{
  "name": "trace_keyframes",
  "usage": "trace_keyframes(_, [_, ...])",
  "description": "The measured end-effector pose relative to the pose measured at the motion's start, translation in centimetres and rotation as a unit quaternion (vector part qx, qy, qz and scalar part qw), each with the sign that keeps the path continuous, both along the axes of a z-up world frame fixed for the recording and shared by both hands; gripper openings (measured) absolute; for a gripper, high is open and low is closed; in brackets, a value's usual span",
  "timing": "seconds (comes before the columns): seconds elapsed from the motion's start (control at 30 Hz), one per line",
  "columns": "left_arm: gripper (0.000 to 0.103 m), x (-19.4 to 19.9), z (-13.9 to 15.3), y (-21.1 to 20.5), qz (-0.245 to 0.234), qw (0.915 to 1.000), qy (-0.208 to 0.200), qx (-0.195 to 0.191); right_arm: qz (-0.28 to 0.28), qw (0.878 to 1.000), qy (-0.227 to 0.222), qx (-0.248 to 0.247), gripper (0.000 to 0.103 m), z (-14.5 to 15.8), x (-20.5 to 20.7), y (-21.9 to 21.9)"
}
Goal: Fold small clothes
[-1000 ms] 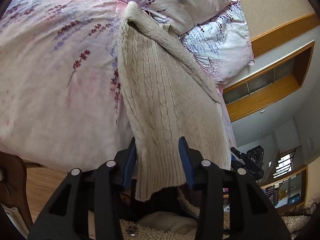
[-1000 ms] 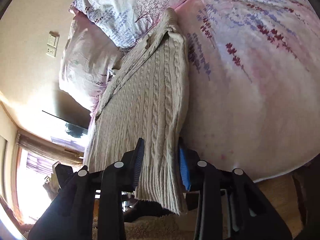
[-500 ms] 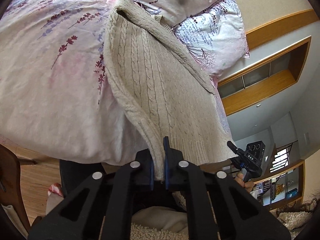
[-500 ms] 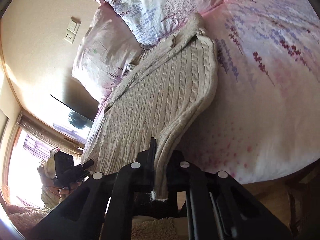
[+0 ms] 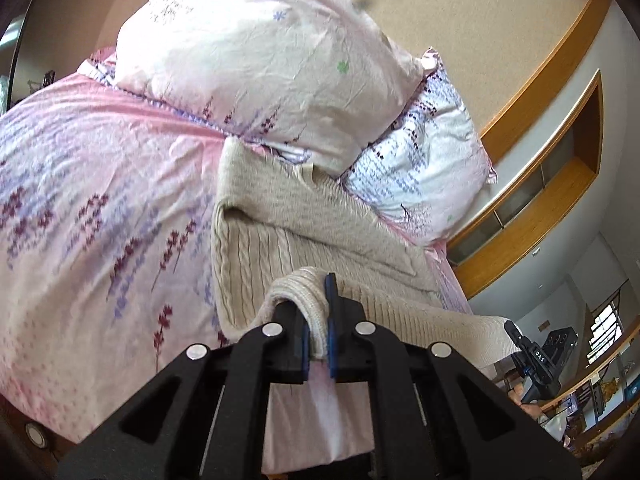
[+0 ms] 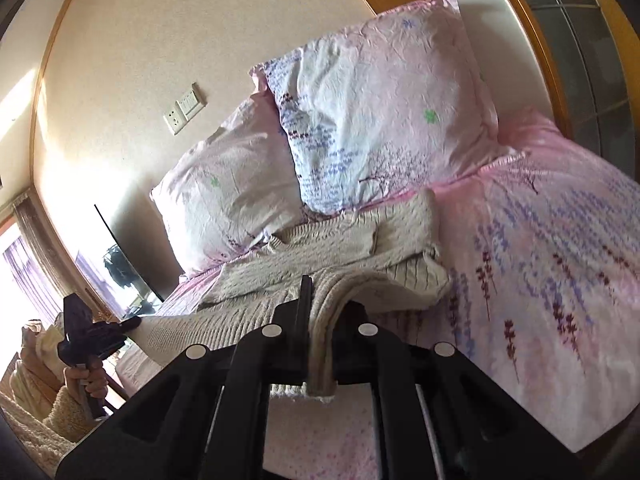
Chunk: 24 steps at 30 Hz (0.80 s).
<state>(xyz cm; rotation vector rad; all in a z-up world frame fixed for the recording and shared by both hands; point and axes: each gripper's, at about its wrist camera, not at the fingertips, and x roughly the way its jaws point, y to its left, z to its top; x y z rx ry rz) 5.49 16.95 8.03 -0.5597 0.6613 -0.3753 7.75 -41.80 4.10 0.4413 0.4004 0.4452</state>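
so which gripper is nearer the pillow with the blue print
Right. The right gripper has the blue-print pillow straight ahead, beyond the sweater it grips; the left gripper faces the pinker pillow, with the blue-print one off to its right.

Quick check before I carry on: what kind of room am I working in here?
Most likely a home bedroom: a bed with a floral pink cover, two pillows against the wall, and the cable-knit sweater spread across it.

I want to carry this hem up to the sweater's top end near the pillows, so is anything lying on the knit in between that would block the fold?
Nothing visible does. Both the left gripper and right gripper are shut on the sweater hem, and the knit between them and the pillows is bare; only its own folded sleeve lies there.
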Motion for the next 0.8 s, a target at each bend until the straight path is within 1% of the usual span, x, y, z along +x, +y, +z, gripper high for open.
trace_keyframes(0.1, [0.006,2.2,2.0,-0.5,0.005,0.9993,-0.026,0.027,-0.014,0.999,-0.027,-0.038,0.007,1.7,1.2,0.9])
trace_keyframes(0.17, [0.006,4.0,3.2,-1.0,0.009,0.9982,-0.038,0.045,-0.022,0.997,-0.041,-0.055,0.007,2.6,2.4,1.4])
trace_keyframes(0.33, [0.006,8.1,5.2,-1.5,0.023,0.9962,-0.057,0.061,-0.042,0.995,-0.063,-0.069,0.007,4.1,5.6,2.1])
trace_keyframes(0.43, [0.006,10.9,5.5,-2.0,0.028,0.9952,-0.058,0.074,-0.057,0.994,-0.062,-0.074,0.007,4.3,7.9,2.5])
trace_keyframes(0.53, [0.006,14.2,5.0,-2.3,0.032,0.9954,-0.048,0.077,-0.069,0.993,-0.052,-0.076,0.007,4.0,10.4,2.7])
trace_keyframes(0.63, [0.006,17.5,3.6,-2.5,0.037,0.9958,-0.031,0.078,-0.079,0.993,-0.031,-0.080,0.007,2.9,13.1,3.1])
trace_keyframes(0.73, [0.006,20.6,1.6,-2.8,0.043,0.9950,-0.008,0.090,-0.082,0.994,0.006,-0.067,0.007,1.4,16.3,3.1])
trace_keyframes(0.8, [0.006,22.3,0.2,-2.9,0.046,0.9948,0.011,0.090,-0.085,0.994,0.035,-0.053,0.007,0.3,18.6,2.9])
